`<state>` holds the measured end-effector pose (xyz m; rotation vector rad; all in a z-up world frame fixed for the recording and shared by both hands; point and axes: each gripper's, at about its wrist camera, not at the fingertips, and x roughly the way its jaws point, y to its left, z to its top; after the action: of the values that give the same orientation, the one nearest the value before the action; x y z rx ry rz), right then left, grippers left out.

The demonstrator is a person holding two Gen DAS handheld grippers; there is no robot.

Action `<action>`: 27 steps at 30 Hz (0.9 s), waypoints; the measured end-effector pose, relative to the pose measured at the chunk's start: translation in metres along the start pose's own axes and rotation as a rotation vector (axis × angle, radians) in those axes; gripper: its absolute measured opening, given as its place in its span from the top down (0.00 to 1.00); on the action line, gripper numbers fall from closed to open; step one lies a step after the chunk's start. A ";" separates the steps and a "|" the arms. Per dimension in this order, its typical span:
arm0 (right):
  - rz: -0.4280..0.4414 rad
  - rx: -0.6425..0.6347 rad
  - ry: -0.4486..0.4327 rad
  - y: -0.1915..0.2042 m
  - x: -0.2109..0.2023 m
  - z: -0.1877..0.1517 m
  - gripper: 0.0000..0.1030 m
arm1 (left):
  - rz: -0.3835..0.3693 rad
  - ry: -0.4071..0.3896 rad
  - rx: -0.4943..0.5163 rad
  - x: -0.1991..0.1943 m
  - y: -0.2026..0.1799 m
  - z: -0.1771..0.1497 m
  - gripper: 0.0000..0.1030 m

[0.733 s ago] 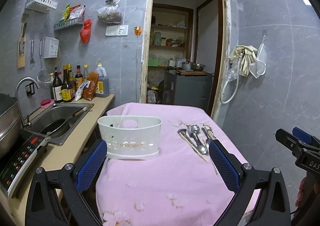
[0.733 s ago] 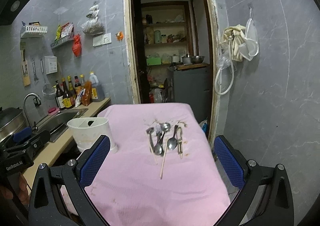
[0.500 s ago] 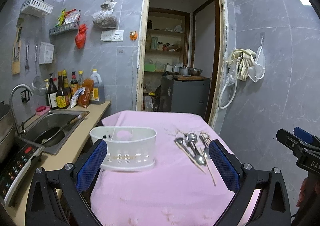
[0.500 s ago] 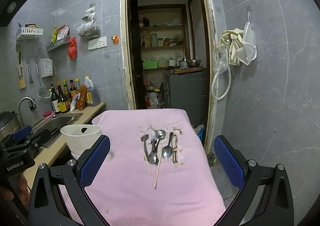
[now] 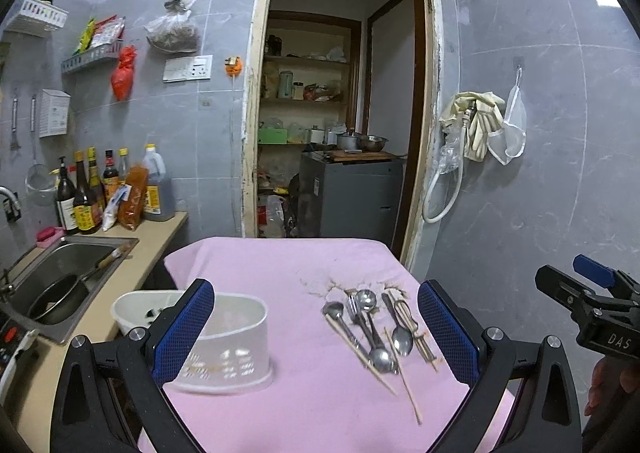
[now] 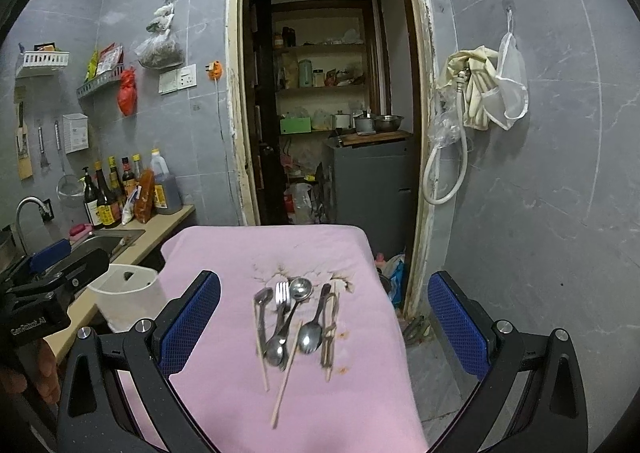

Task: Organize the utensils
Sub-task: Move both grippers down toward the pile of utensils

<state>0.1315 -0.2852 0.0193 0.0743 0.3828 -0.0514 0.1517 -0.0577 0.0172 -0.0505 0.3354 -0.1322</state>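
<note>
Left and right wrist views of a kitchen, with a small tabletop [image 6: 224,249] covered in pink cloth. The left gripper [image 5: 316,327] and the right gripper [image 6: 324,323] both hover above the near edge of the tabletop; on each, the jaws stand wide apart and hold nothing.

Progress: judged from how things lie, sorting has not begun. All the utensils [image 6: 294,319] lie in 1 loose cluster on the right half of the cloth, on top of a patch of brown stains. The white plastic holder [image 5: 224,341] stands upright on the left side of the tabletop, well apart from the cluster. No utensil handle rises above its rim; its floor is not fully visible. Every piece therefore appears left to move.

Count, as far as overlap allows: 3 metal spoons [image 6: 310,335], of which 2 point their bowls toward the cameras and 1 points away; 1 fork [image 6: 282,293]; 1 further metal piece at the left edge of the cluster whose type cannot be told; and several pale wooden chopsticks [image 6: 286,373], at least 3 of them, some crossing under the spoons. A dark pair of thin sticks lies at the right edge of the cluster. There is 1 holder.

Background: a sink and bottles on the left counter, and an open doorway beyond.
</note>
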 end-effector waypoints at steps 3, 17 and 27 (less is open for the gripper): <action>0.015 0.002 0.010 -0.009 0.025 0.004 0.01 | 0.001 0.001 0.002 0.023 -0.007 0.003 0.01; 0.120 0.049 0.167 -0.035 0.144 -0.006 0.28 | -0.008 0.149 -0.047 0.125 -0.030 0.001 0.04; 0.200 0.075 0.348 -0.041 0.222 -0.037 0.51 | -0.006 0.359 -0.129 0.198 -0.040 -0.032 0.31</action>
<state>0.3204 -0.3311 -0.1004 0.1964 0.7192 0.1472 0.3215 -0.1251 -0.0746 -0.1562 0.7026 -0.1258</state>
